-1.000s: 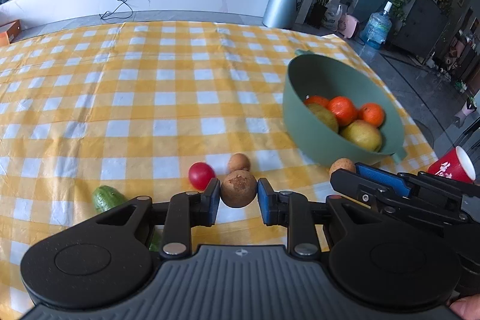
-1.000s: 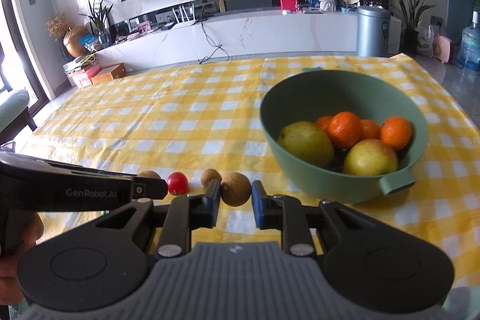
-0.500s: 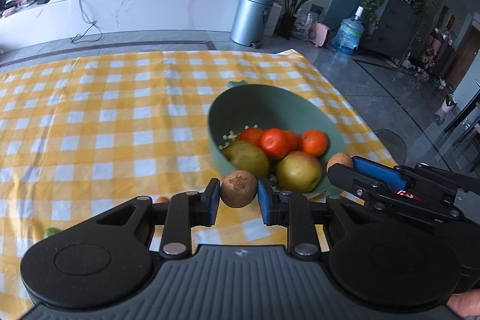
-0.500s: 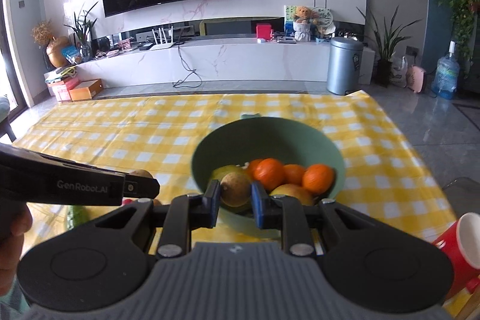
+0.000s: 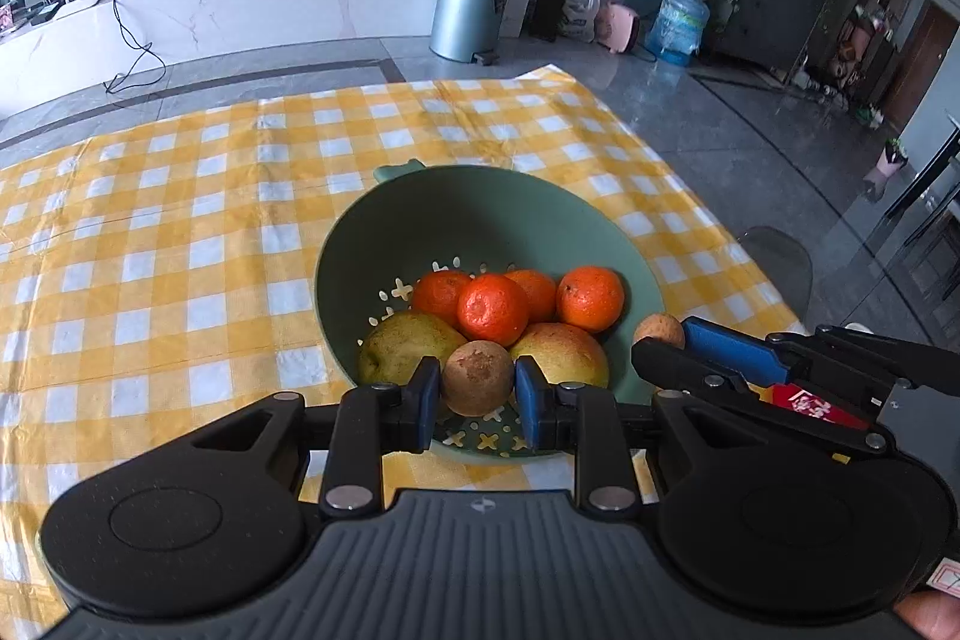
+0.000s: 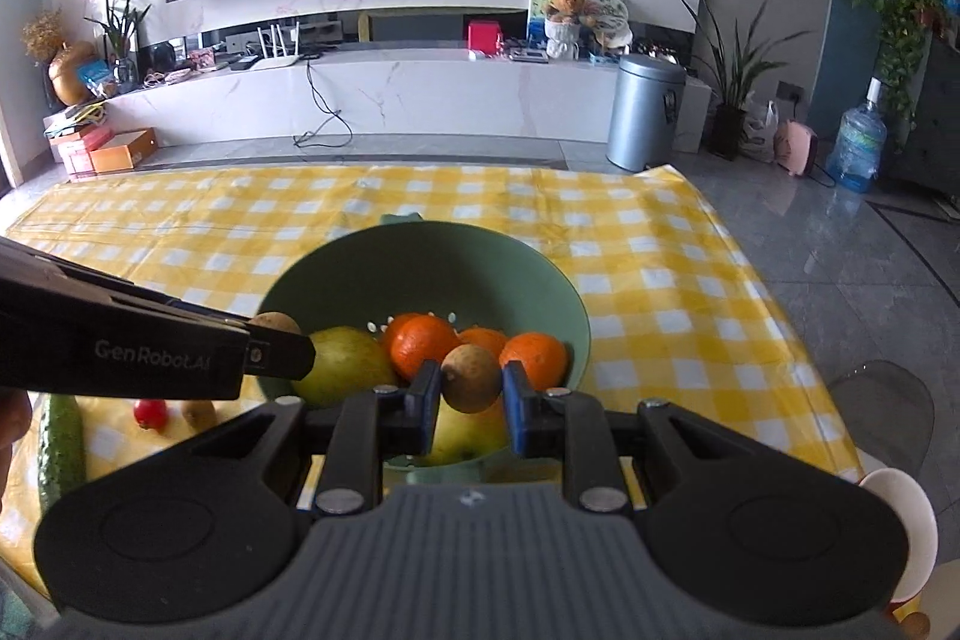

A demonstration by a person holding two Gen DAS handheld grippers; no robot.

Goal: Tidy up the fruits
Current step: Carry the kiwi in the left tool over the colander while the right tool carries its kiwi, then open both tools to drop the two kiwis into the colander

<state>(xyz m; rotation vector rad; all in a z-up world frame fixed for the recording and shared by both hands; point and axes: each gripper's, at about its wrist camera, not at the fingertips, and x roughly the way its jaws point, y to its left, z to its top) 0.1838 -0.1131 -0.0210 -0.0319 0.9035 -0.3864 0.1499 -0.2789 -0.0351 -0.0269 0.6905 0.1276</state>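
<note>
The left claw (image 5: 478, 394) is clamped on a round brown fruit (image 5: 478, 377), its two blue pads pressed against the fruit's left and right sides. The fruit has a rough, speckled skin with a darker patch on top. It hangs over the near rim of the green bowl (image 5: 480, 220), above the perforated near part of the bowl's floor.

The right claw (image 6: 470, 399) is likewise closed on a second brown fruit (image 6: 471, 378), gripped from both sides between blue pads. That fruit also sits over the near part of the same bowl (image 6: 420, 256), above a yellow-green pear (image 6: 465, 433) lying in the bowl's near side.

Inside the bowl, seen from the left wrist, four oranges (image 5: 492, 309) cluster in the middle, touching one another, with one pear (image 5: 408, 346) near left and another (image 5: 561, 352) near right, both just beyond the held fruit. In the left wrist view the right claw comes in from the right, its fruit showing at the bowl's right rim. In the right wrist view the left claw enters from the left, its fruit tip showing at the bowl's left rim.

The bowl stands on a tabletop covered by a yellow-and-white checked cloth (image 6: 660, 244). On the cloth to the near left of the bowl lie a green cucumber (image 6: 60, 442), a small red tomato (image 6: 150, 412) and another small brown fruit (image 6: 200, 412), side by side. A red cup (image 6: 900, 526) with a white inside stands at the near right.
</note>
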